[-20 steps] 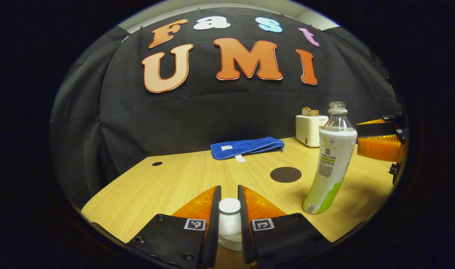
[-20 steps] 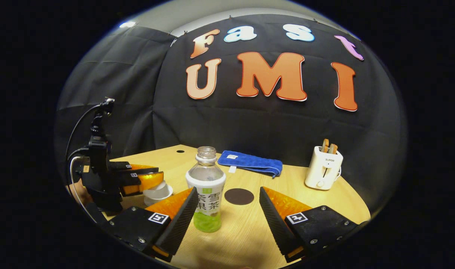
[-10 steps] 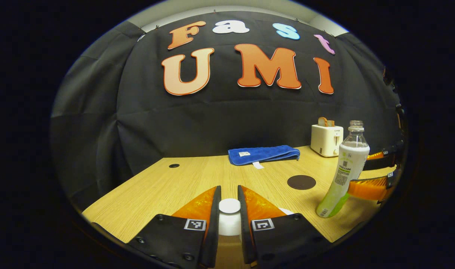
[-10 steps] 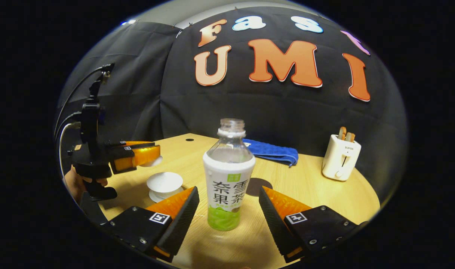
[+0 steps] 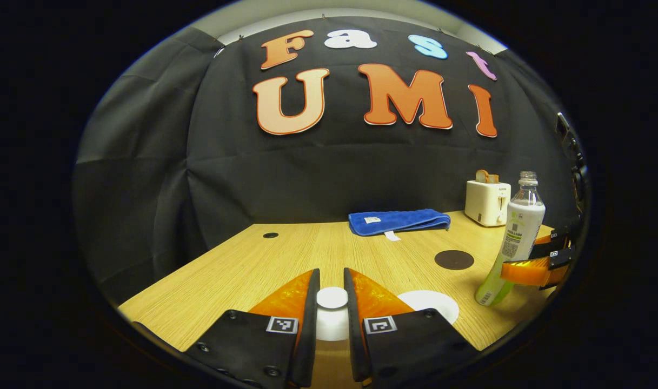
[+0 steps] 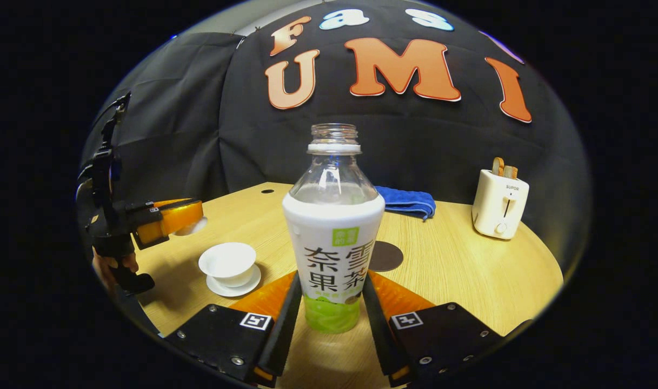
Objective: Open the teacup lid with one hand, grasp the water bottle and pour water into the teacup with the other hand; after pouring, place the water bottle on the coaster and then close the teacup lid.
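My left gripper (image 5: pixel 332 281) is shut on the knob of the white teacup lid (image 5: pixel 332 300) and holds it in the air. In the right gripper view this gripper (image 6: pixel 180 217) hangs up and to the left of the open white teacup (image 6: pixel 227 262), which stands on its saucer (image 6: pixel 237 286). The cup's rim (image 5: pixel 429 300) peeks out just right of my left fingers. My right gripper (image 6: pixel 332 281) grips the lower body of the uncapped water bottle (image 6: pixel 334 227), both fingers pressing its sides. The bottle (image 5: pixel 517 237) stands upright near the table's right edge. A dark round coaster (image 6: pixel 385 255) lies behind it.
A folded blue towel (image 5: pixel 398 221) lies at the back of the wooden table (image 5: pixel 242 270). A white toaster (image 6: pixel 500 202) with bread stands at the back right. A hand (image 6: pixel 112 267) holds the left gripper's handle at the table's left edge.
The left gripper has lifted the lid off the teacup and carried it up and to the left. The right gripper has moved in on the bottle and shut on its sides.
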Demonstrator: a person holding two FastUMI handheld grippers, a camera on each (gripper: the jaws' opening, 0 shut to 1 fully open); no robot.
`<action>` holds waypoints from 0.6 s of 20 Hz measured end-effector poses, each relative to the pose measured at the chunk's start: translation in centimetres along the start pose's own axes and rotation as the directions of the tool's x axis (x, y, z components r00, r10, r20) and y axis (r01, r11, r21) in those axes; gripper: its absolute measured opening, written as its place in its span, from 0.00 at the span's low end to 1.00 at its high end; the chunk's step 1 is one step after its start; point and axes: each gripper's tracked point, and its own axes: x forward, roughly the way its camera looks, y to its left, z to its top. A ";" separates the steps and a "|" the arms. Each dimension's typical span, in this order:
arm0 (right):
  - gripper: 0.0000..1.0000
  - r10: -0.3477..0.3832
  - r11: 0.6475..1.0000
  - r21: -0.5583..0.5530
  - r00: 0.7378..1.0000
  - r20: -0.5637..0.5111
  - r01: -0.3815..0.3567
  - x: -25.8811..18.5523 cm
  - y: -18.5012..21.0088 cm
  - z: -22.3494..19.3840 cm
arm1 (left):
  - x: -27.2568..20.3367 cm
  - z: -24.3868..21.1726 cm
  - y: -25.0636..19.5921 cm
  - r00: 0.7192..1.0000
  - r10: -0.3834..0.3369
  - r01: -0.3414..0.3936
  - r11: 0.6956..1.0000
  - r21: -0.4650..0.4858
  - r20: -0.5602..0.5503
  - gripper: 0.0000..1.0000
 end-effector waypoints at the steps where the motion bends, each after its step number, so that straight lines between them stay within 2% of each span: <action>1: 0.66 -0.003 1.000 -0.006 1.000 -0.005 0.003 0.0 -0.1 0.0 | 0.0 -0.1 0.4 1.000 0.005 -0.005 1.000 -0.004 -0.001 0.30; 3: 0.66 -0.037 0.998 -0.044 0.999 -0.012 0.036 0.0 -1.0 0.4 | -0.1 -0.4 1.1 1.000 0.013 -0.013 1.000 -0.008 -0.004 0.27; 6: 0.64 -0.097 0.983 -0.154 0.995 0.004 0.096 -0.2 -2.1 1.4 | -0.4 -0.2 2.4 1.000 0.031 -0.031 0.999 -0.007 -0.001 0.30; 8: 0.64 -0.139 0.958 -0.252 0.990 0.013 0.138 -0.1 -3.0 2.0 | -0.5 -0.3 3.3 0.999 0.043 -0.043 0.999 -0.011 0.001 0.30; 11: 0.64 -0.203 0.901 -0.384 0.978 0.038 0.202 -0.3 -3.6 2.7 | -0.8 -0.3 4.5 0.998 0.063 -0.063 0.998 -0.009 0.006 0.28; 12: 0.64 -0.216 0.881 -0.422 0.975 0.046 0.215 -0.1 -3.5 2.9 | -0.8 -0.3 4.9 0.997 0.072 -0.072 0.997 -0.009 0.006 0.30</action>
